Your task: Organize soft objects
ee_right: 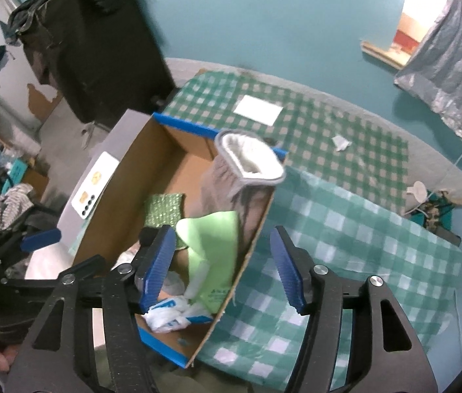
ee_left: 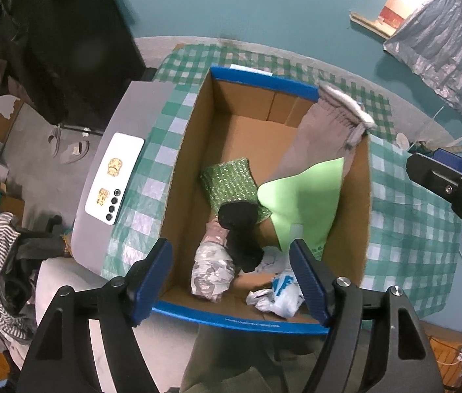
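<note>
The cardboard box (ee_left: 194, 137) with blue-taped rims sits on the desk (ee_right: 345, 216) under a green checked cloth, and both tools hang above it with fingers spread wide and nothing between them: the left tool (ee_left: 231, 281) over the box's near end, the right tool (ee_right: 222, 268) over its right wall. Inside the box lie a grey fleece-lined garment (ee_right: 231, 180) draped over the far right corner, a light green sheet (ee_left: 303, 203), a green sparkly cloth (ee_left: 227, 183), a black bundle (ee_left: 240, 229), a pale patterned bundle (ee_left: 211, 271) and a white-and-blue plastic bag (ee_left: 280, 294) at the near end. A white phone (ee_left: 114, 180) lies on the grey desk edge left of the box.
</note>
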Available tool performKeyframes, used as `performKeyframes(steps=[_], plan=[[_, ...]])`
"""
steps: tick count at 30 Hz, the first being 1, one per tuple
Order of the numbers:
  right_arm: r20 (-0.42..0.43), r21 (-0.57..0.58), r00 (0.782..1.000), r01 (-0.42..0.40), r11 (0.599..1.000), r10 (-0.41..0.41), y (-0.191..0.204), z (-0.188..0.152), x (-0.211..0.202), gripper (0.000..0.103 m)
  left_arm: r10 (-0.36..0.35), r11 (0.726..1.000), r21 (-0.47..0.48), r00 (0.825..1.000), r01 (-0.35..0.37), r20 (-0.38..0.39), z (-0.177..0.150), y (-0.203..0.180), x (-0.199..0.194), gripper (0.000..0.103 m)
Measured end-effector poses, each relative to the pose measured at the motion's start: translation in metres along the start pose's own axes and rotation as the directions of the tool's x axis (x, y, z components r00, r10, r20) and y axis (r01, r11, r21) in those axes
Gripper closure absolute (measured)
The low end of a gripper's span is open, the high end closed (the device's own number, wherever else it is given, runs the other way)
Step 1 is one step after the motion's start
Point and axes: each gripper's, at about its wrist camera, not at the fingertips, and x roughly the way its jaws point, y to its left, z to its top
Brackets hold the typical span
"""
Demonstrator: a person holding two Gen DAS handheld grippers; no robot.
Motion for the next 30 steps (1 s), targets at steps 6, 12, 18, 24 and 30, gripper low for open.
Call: performKeyframes(steps=[6,12,18,24,30], plan=[[0.05,0.015,0.998,0.044,0.999,-0.044,-0.008,0.001,-0.022,0.041,-0.022,1.0,0.004,0.997,0.022,0.075,0.001,-0.005,-0.028,0.022],[0.089,0.037,0.993,0.081,0.996,-0.084,-0.013,0.0,-0.041,0.04,-0.017,0.999,0.03,0.986,0.013,0.165,0.004,-0.013,-0.06,0.022],[0.11,0.053,0.989,0.092,0.994,-0.098,-0.015,-0.003,-0.054,0.04,-0.039,0.999,0.037,0.973,0.031,0.227,0.004,-0.022,-0.083,0.022],[0.131,0.074,0.986,0.096,0.993,-0.105,-0.02,-0.005,-0.066,0.04,-0.021,0.998,0.062,0.968,0.005,0.251,0.003,-0.032,-0.093,0.022],[0.152,0.101,0.981,0.103,0.99,-0.117,-0.027,-0.008,-0.078,0.04,-0.01,0.998,0.069,0.958,-0.01,0.286,0.003,-0.036,-0.103,0.022]])
